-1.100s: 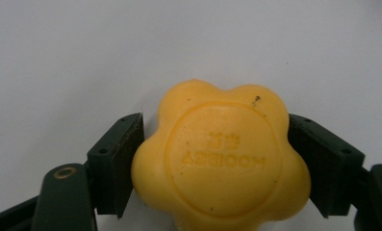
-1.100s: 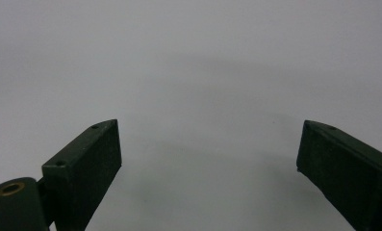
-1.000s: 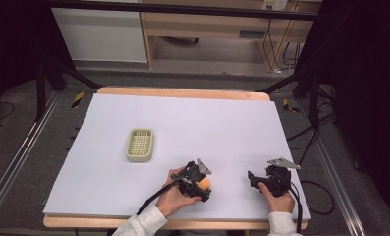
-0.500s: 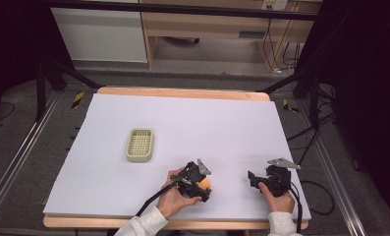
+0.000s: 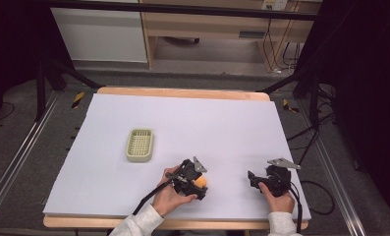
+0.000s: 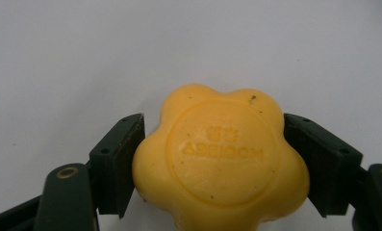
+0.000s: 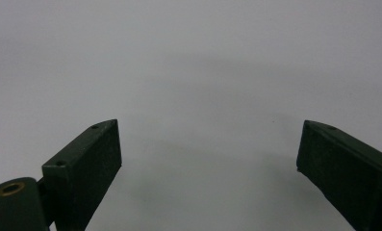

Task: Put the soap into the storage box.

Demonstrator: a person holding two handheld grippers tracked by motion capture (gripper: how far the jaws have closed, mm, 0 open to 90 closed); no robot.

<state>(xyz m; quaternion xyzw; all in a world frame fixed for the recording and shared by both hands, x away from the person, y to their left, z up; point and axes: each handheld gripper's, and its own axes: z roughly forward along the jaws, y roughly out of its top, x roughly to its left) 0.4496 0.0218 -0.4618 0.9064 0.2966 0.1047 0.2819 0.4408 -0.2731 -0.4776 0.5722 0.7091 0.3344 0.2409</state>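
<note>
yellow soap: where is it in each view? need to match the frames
High view: yellow soap low centre, between the left gripper fingers, right of the basket.
Left gripper view: lower centre, clamped by both fingers.
Right gripper view: not in it.
Shared landmark: the white table sheet.

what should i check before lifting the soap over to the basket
1. Left gripper shut on the soap, a jaw against each side: ok.
2. Soap lifted off the table: cannot tell.
3. Basket upright with nothing in it: ok.
4. Path from soap to basket free of other things: ok.
5. Right gripper open, holding nothing, off to the right side: ok.
</note>
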